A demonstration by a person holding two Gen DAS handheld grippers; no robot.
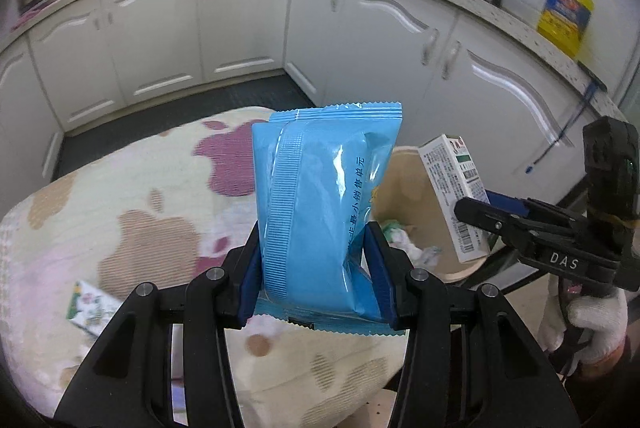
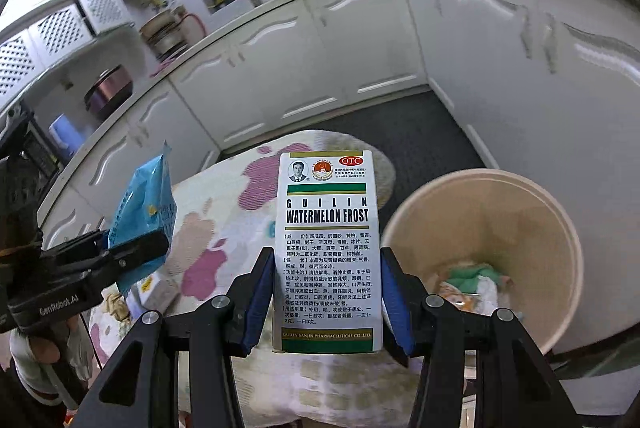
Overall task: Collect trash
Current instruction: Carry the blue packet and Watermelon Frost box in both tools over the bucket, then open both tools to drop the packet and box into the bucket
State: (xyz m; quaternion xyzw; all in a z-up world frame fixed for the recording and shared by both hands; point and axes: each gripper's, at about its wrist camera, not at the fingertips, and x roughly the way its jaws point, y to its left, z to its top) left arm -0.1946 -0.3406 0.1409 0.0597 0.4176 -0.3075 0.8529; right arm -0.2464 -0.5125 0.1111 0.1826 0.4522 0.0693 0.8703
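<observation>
Left gripper [image 1: 318,268] was clamped partway closed on the blue packet [image 1: 320,203], upright between the pads. Right gripper [image 2: 327,298] pinched the medicine box [image 2: 328,248] the same way. Both were up over the table [image 1: 120,211], bin [image 2: 488,240] just right of it, trash already inside. Risk: the glossy packet could slip before the rim, or the two grippers could clash, since they were close. Loose trash remained at the table's left edge; room above the bin was open.

Glossy blue plastic packet [image 1: 320,203]; matt printed cardboard box [image 2: 327,252]; soft patterned cloth table cover [image 1: 132,211].
</observation>
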